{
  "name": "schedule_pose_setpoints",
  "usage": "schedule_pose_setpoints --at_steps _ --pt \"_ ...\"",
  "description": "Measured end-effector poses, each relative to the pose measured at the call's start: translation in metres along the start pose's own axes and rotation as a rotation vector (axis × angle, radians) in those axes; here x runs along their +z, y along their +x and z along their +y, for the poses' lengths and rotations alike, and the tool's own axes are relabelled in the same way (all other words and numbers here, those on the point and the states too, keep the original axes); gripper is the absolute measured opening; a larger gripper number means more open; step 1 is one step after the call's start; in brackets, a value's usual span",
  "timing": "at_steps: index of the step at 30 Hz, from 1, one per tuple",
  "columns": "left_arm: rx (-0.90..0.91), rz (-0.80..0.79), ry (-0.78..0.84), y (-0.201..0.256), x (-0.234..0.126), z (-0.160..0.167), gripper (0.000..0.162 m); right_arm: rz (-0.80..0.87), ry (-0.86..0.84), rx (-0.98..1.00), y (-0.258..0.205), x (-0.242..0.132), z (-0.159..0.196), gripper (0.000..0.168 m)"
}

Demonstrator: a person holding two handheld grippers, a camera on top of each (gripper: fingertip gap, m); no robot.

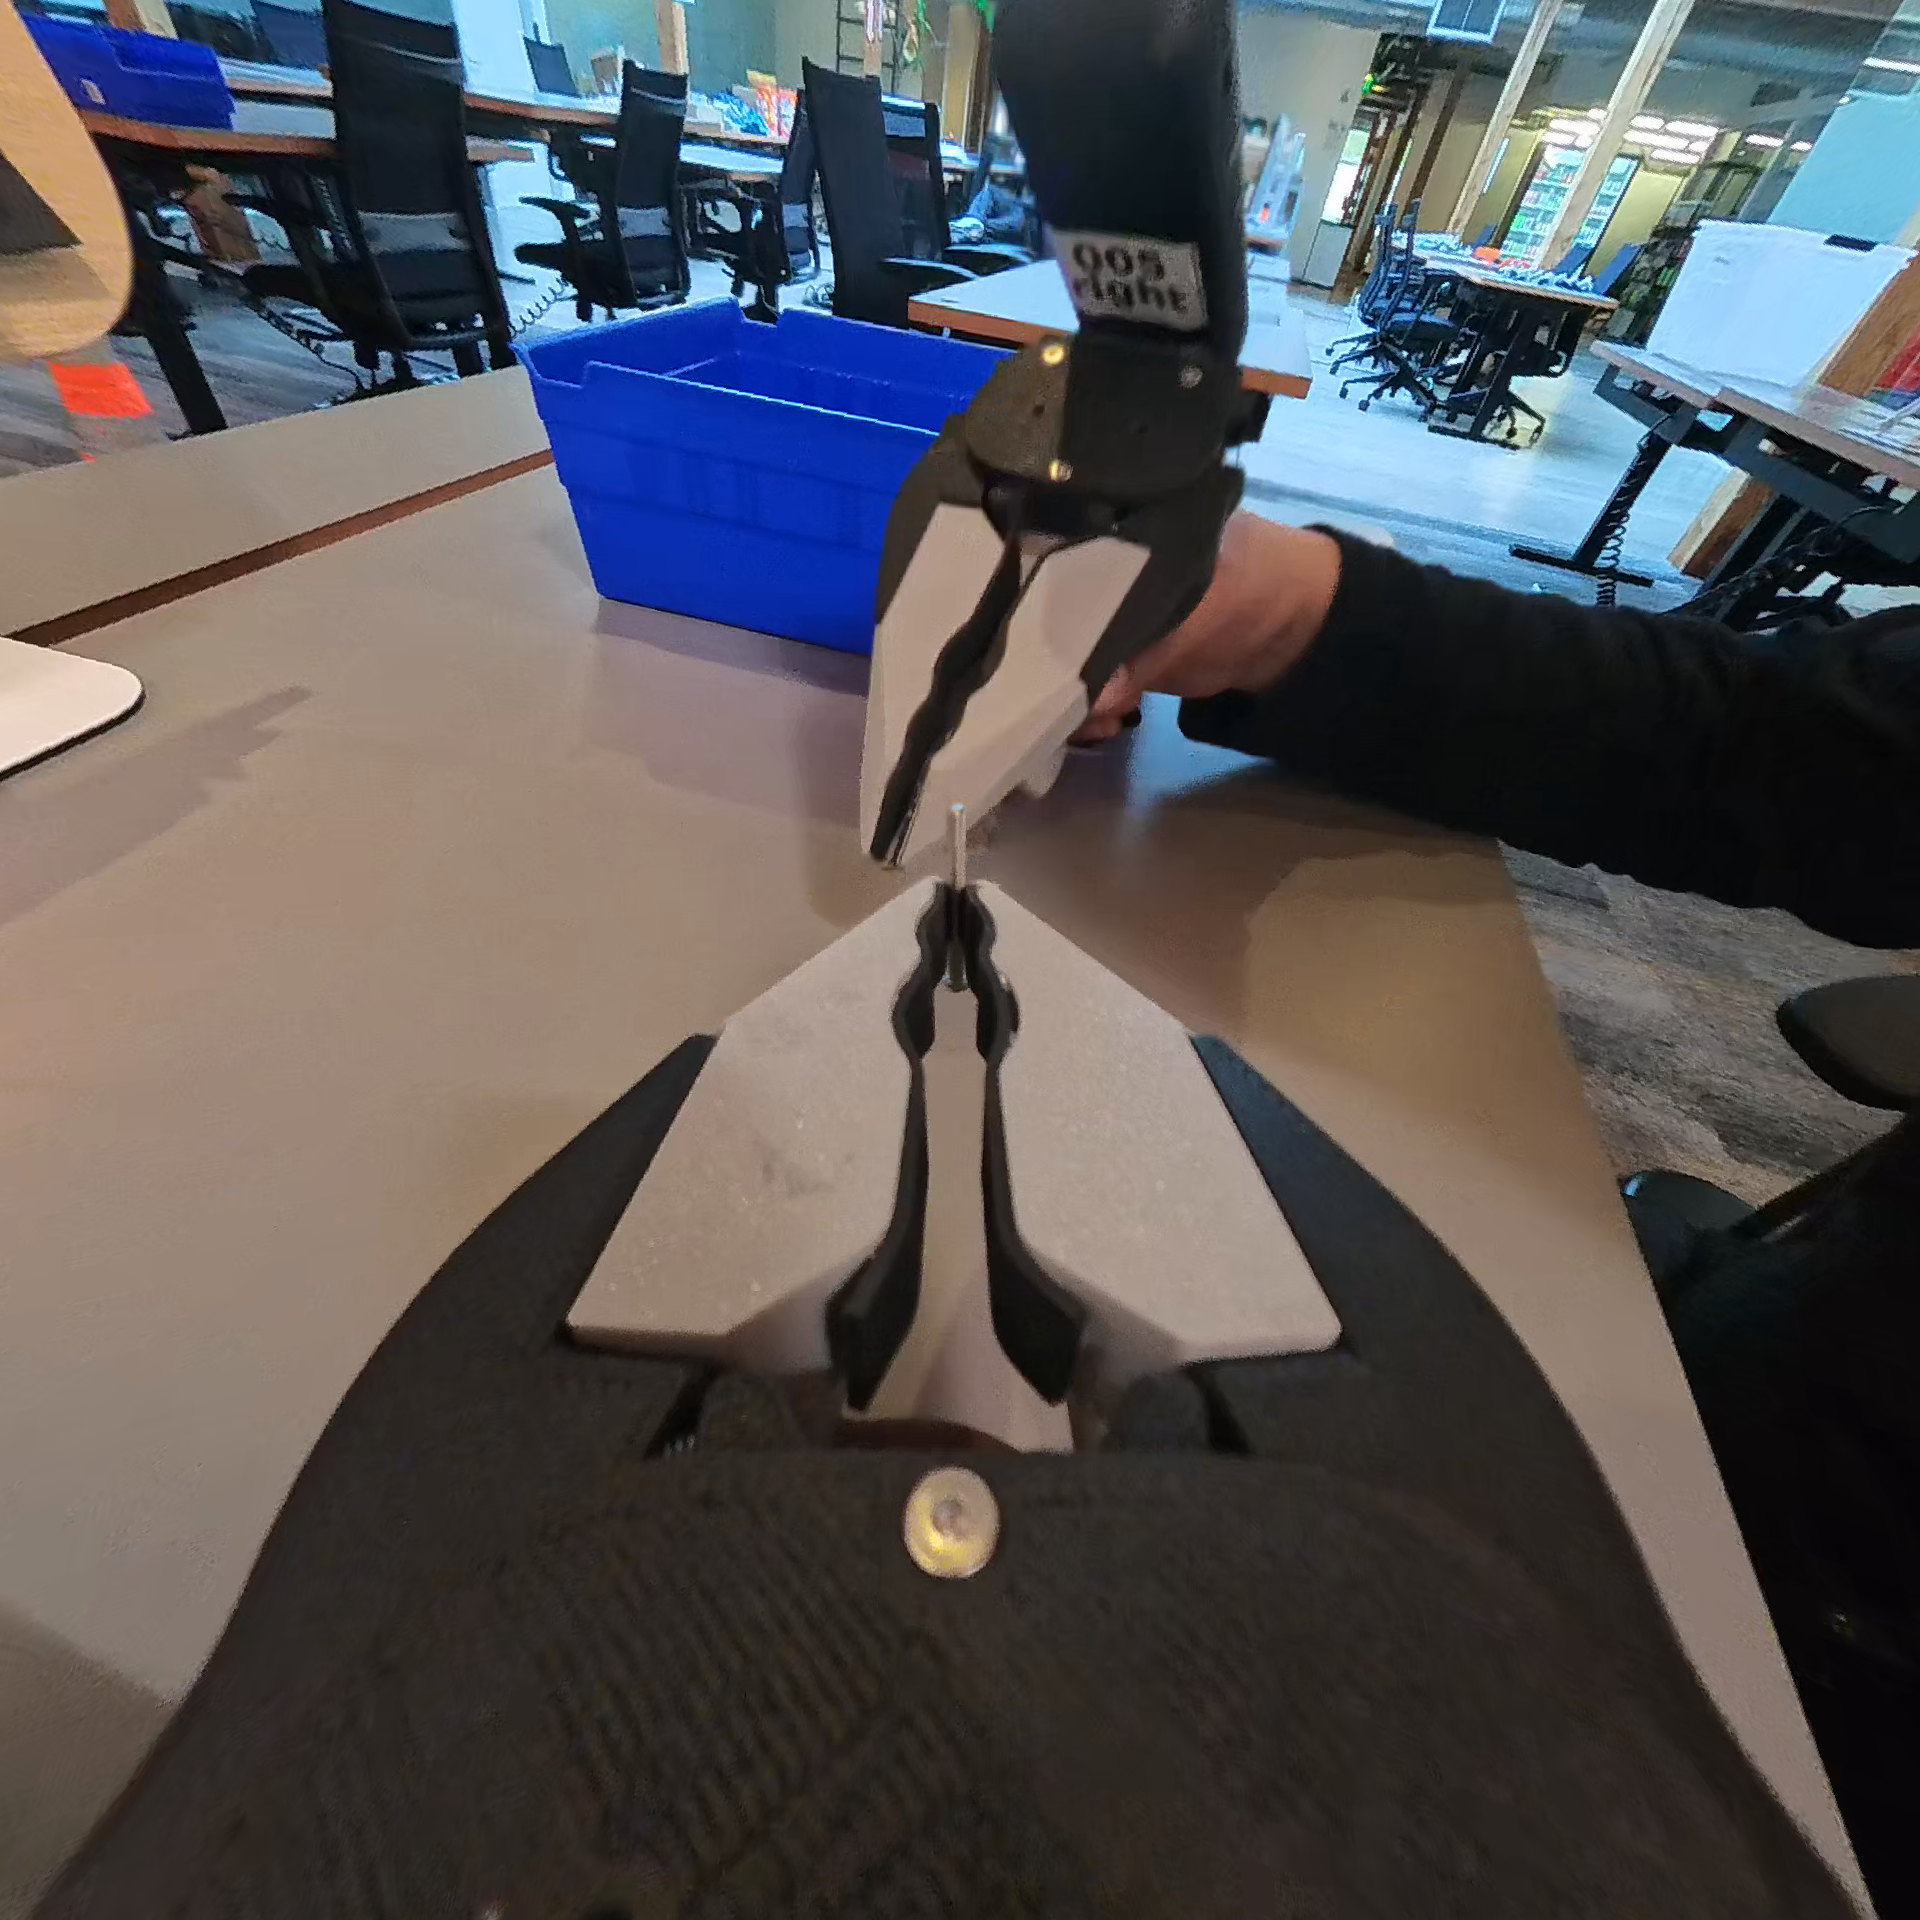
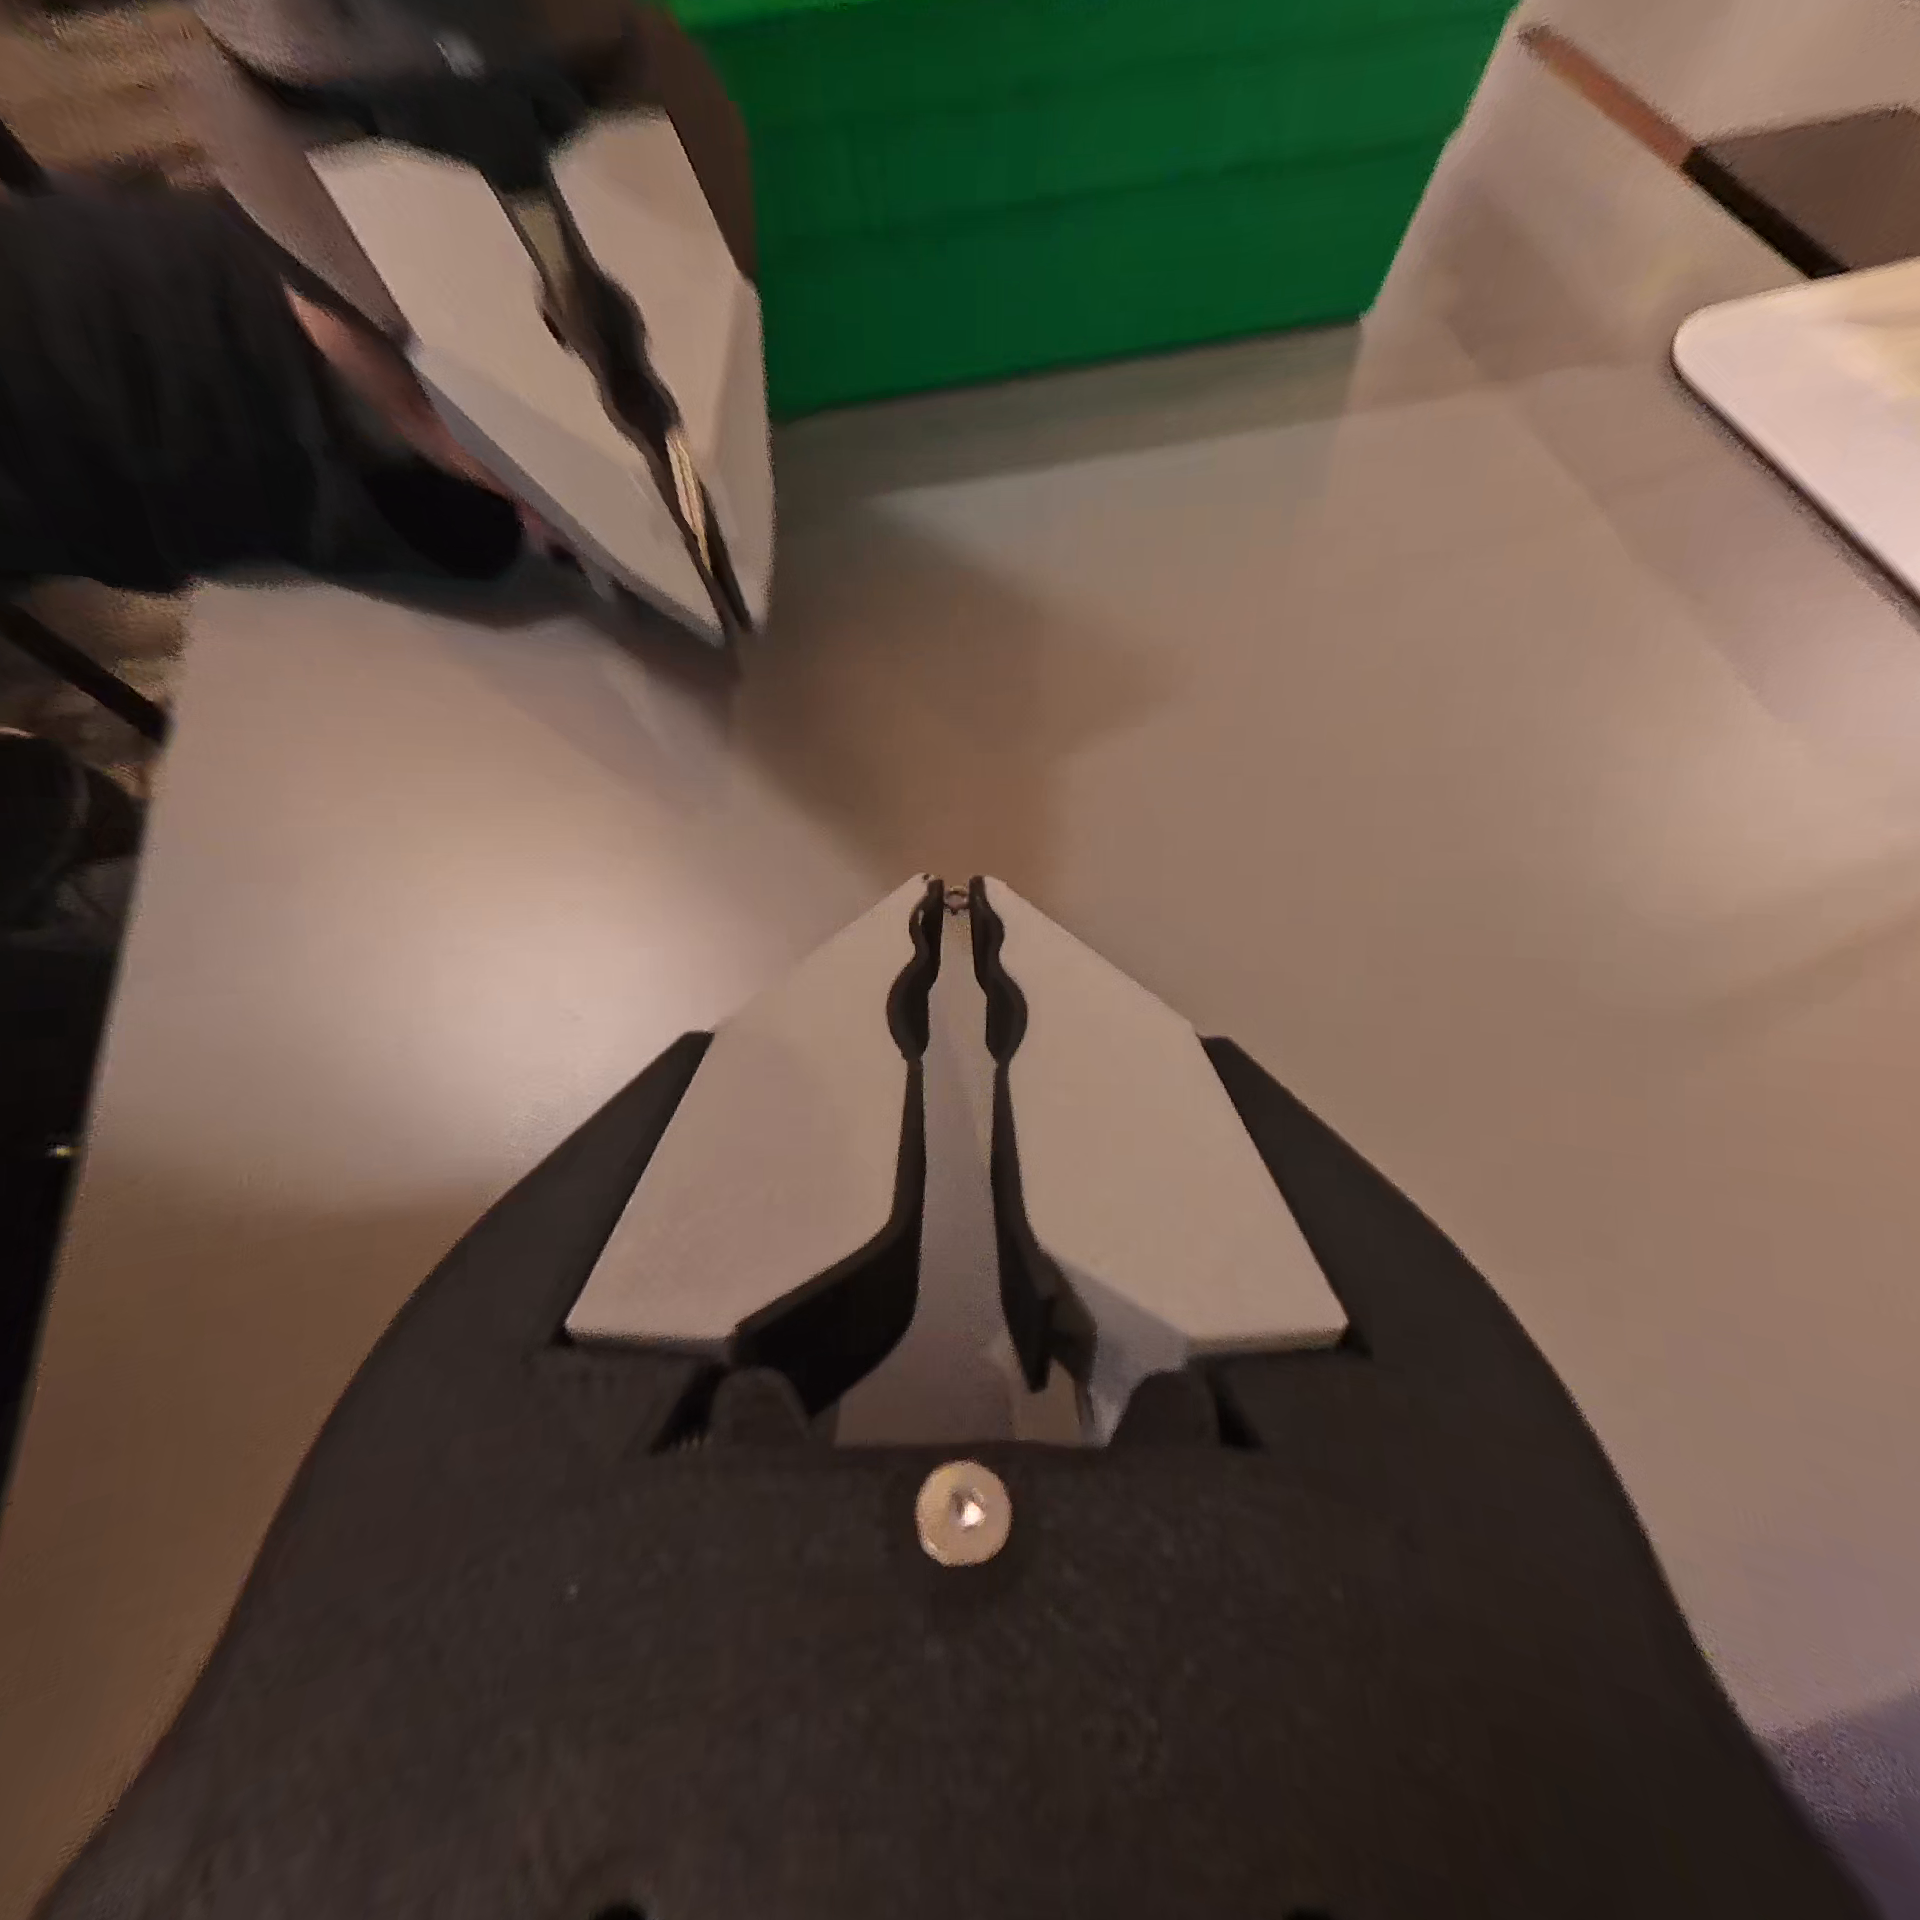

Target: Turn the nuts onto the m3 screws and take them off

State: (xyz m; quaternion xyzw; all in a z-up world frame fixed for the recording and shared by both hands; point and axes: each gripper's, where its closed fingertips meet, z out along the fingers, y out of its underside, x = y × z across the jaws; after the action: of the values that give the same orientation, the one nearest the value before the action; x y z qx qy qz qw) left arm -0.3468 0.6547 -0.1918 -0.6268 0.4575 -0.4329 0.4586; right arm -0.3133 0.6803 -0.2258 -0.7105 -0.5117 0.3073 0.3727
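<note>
Your left tongs (image 1: 958, 902) are clamped on the m3 screw (image 1: 956, 844), which stands up out of their tips with its shaft bare. Your right tongs (image 2: 952, 891) are pinched on a tiny nut (image 2: 954, 902) at the very tips, hanging just beside the screw's top and not yet on it. The likely failure is cross-threading or a dropped nut: if you bring the nut in tilted, it may jam or pop free of such a shallow pinch, and something that small would be hard to find again on the grey surface (image 1: 416, 935). Pushing sideways could also tip the screw in its clamp. You have open surface to the left; the blue bin (image 1: 748, 468) sits behind, and the surface edge is near on the right.
</note>
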Motion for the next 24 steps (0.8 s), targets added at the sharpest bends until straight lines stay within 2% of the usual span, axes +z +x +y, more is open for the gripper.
schedule_pose_setpoints --at_steps 5,9,14,24 --pt "0.021 0.030 0.012 0.007 0.003 0.000 0.000 -0.132 0.141 0.010 -0.022 -0.019 -0.041 0.002" --pt "0.041 0.065 0.034 0.015 0.004 -0.004 0.000 -0.221 0.191 0.016 -0.034 -0.028 -0.061 0.002" --pt "0.058 0.067 0.032 0.019 0.005 -0.005 0.000 -0.281 0.181 -0.019 -0.048 -0.028 -0.076 0.002" --pt "0.032 0.090 0.069 0.023 0.002 -0.013 0.000 -0.270 0.112 -0.087 -0.059 -0.013 -0.082 0.002"
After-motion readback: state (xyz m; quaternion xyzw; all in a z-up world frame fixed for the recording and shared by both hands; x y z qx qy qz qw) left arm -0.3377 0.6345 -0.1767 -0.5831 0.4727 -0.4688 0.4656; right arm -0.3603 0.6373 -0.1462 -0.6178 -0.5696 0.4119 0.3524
